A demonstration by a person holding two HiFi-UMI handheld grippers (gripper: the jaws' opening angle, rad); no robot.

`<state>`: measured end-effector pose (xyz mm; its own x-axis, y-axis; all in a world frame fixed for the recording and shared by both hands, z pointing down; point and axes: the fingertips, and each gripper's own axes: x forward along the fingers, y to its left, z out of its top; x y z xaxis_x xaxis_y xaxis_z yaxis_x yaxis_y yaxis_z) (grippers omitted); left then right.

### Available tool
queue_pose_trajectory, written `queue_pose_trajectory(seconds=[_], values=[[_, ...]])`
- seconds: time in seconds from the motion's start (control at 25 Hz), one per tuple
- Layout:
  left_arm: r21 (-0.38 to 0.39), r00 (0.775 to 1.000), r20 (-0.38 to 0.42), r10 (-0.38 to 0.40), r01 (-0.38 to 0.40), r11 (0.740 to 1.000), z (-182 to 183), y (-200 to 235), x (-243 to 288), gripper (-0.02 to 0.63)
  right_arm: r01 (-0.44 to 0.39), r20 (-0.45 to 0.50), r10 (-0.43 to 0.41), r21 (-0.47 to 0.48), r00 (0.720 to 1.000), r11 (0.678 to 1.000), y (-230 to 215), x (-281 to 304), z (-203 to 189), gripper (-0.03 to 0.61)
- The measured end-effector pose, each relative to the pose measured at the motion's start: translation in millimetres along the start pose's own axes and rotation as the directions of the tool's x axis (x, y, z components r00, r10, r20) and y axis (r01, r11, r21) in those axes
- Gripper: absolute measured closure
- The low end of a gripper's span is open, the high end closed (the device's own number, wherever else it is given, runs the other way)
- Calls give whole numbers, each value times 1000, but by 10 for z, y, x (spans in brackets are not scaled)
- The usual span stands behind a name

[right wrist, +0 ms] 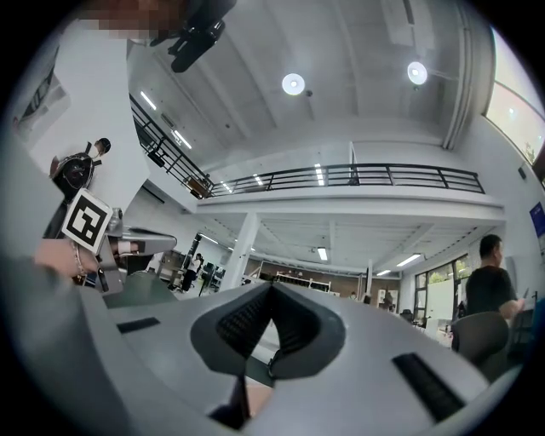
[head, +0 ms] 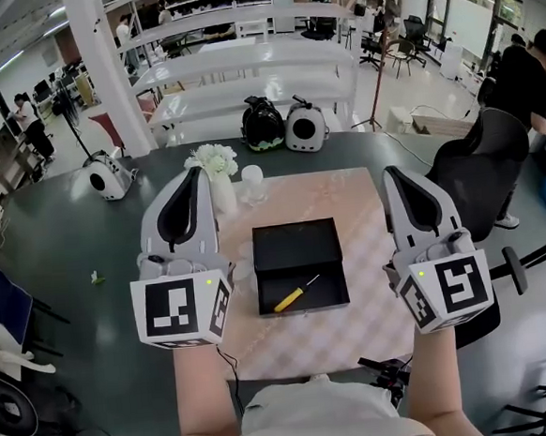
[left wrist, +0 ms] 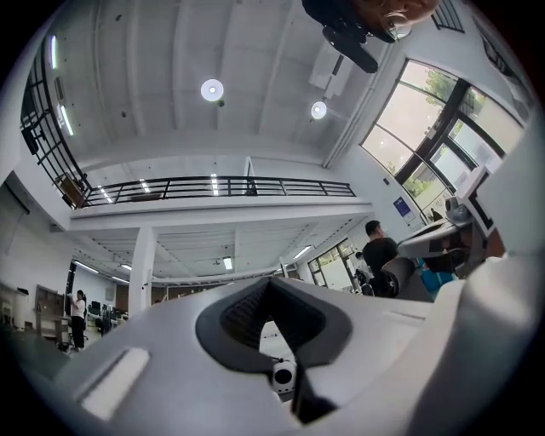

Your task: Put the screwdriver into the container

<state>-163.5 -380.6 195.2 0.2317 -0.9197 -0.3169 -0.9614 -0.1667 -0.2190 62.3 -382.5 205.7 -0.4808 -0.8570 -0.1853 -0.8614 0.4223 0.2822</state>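
Note:
The screwdriver (head: 293,298), with a yellow handle and a dark shaft, lies inside the open black container (head: 296,243) on the pink checked cloth. My left gripper (head: 192,172) is held up to the container's left and my right gripper (head: 394,171) to its right, both well clear of it. In the left gripper view the left gripper (left wrist: 271,282) has its jaws together with nothing between them and points up toward the ceiling. The right gripper (right wrist: 271,286) shows the same closed, empty jaws in the right gripper view.
A white vase of flowers (head: 215,162) and a white cup (head: 252,181) stand behind the container. Two rounded bags (head: 283,124) sit at the table's far edge, and a white device (head: 108,174) at far left. A black chair (head: 481,172) stands to the right.

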Motion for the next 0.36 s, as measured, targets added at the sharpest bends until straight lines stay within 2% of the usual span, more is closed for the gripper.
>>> queue_pose_trajectory(seconds=[0.36], values=[[-5, 1000, 8, 5, -5, 1000, 49, 37, -60, 604, 1, 9, -1, -3, 1000, 1000, 53, -28, 76, 574]])
